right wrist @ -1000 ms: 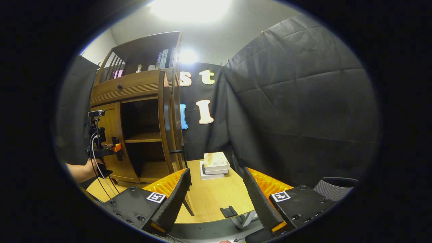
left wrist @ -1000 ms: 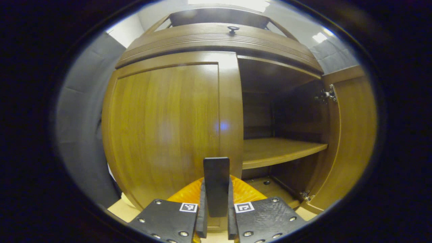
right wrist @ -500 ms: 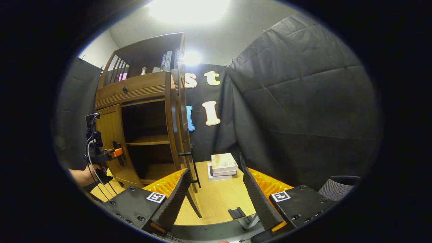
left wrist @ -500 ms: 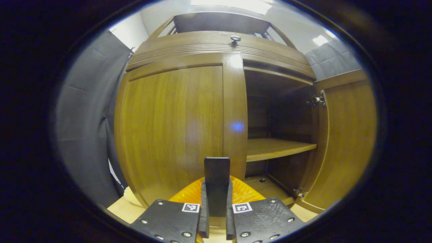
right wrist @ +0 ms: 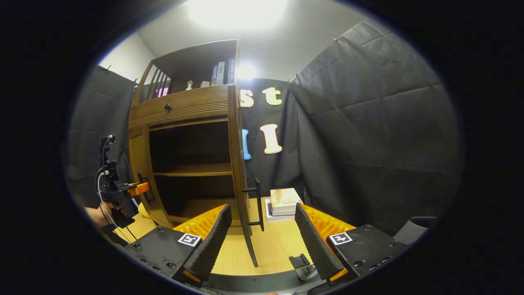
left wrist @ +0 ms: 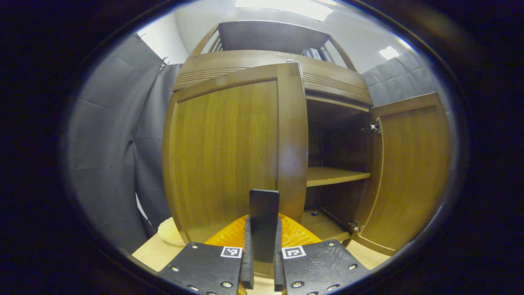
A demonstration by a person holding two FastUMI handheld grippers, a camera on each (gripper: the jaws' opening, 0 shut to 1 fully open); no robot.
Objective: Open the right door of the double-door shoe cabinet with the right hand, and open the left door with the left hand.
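Observation:
The brown wooden shoe cabinet stands close ahead in the left gripper view. Its left door is swung partly outward, and my left gripper is shut on that door's black bar handle. The right door stands wide open, baring a shelf. In the right gripper view that right door appears edge-on with its black handle free. My right gripper is open, back from the door, holding nothing. The left gripper, held by a hand, is at the left door.
A stack of books lies on the light wooden table to the right of the cabinet, and a small black block sits near the table's front edge. A cream lump lies by the cabinet's left foot. Black cloth walls surround the booth.
The left door has swung outward with my left gripper pulling its handle back. The right gripper has stayed open and shifted so the open right door now sits nearer its centre.

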